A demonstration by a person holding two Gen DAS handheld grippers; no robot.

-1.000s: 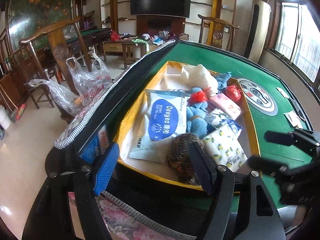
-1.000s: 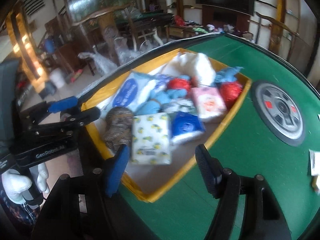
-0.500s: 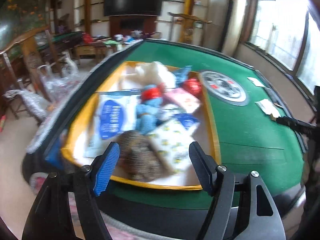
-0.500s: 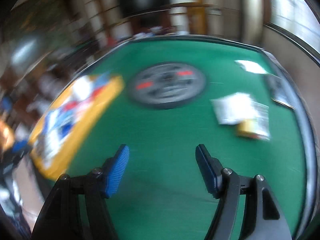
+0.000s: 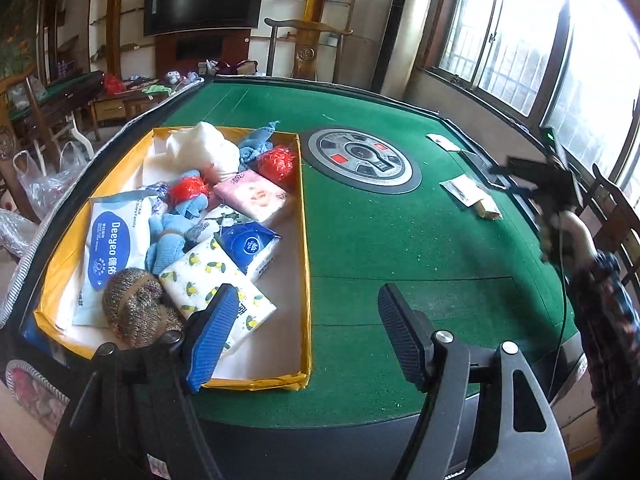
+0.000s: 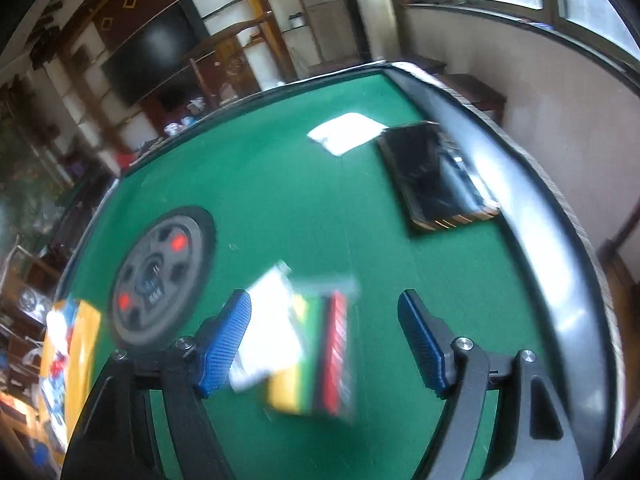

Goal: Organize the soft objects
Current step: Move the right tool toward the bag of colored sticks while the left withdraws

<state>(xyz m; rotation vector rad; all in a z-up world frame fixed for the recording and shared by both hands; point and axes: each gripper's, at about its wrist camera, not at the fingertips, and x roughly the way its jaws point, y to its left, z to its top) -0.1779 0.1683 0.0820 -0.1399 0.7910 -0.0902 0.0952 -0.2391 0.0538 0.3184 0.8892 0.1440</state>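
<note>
A yellow-rimmed box (image 5: 306, 264) on the green table holds soft things: a lemon-print tissue pack (image 5: 208, 280), a blue tissue pack (image 5: 250, 246), a pink pack (image 5: 250, 196), a Deeyeo wipes pack (image 5: 110, 248), a brown knitted ball (image 5: 130, 312), blue cloths and red mesh balls. My left gripper (image 5: 306, 332) is open and empty at the box's near right corner. My right gripper (image 6: 324, 344) is open, above a blurred yellow, green and red packet (image 6: 312, 364) with white paper. It also shows far right in the left view (image 5: 536, 184).
A round grey control panel (image 5: 360, 158) sits in the table's middle. A dark tablet-like slab (image 6: 432, 176) and a white paper (image 6: 346, 132) lie near the right edge. Chairs, plastic bags and a second table stand left of the table.
The right gripper has swung away from the box to the table's right side, over the small packet. The left gripper has shifted right, to the box's near right corner.
</note>
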